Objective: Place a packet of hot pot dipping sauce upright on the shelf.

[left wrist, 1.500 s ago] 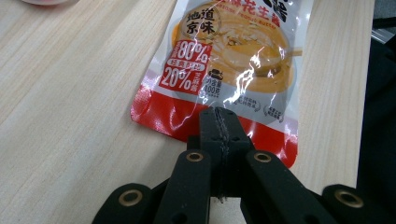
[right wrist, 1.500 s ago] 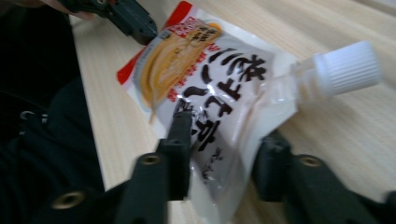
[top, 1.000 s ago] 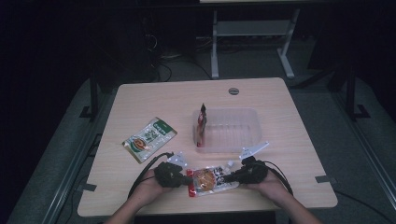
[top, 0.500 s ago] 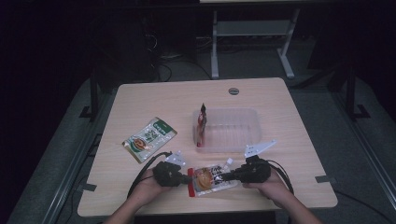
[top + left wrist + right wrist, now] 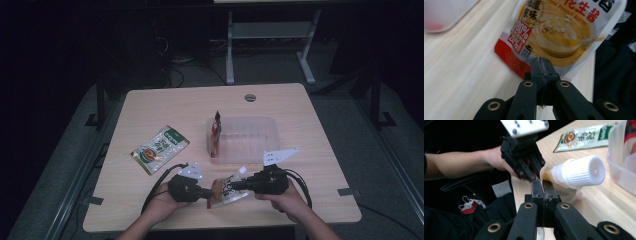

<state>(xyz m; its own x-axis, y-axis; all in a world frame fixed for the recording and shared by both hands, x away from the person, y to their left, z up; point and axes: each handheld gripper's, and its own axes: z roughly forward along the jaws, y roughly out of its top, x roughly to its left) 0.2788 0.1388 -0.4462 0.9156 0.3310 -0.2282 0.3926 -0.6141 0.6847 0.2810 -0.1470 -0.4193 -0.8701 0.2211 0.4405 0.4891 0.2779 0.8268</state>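
On the wooden table (image 5: pixel 165 105), the clear plastic tray (image 5: pixel 250 137) already has one red sachet (image 5: pixel 216 131) standing at its left end, while the green-and-white packet (image 5: pixel 160 149) lies flat, well apart to the left. Nearer the front edge, the peanut butter pouch (image 5: pixel 227 186) hangs between the two hands. A second ago it lay flatter on the table; now its spout end has come up on the right side and the pouch tilts (the white cap points towards the tray). The left gripper (image 5: pixel 205 192) is clamped on the pouch's bottom edge, and the right gripper (image 5: pixel 237 185) is pinched on the seam beside the screw cap (image 5: pixel 579 171). With both ends held, the pouch looks ready to be carried to the tray.
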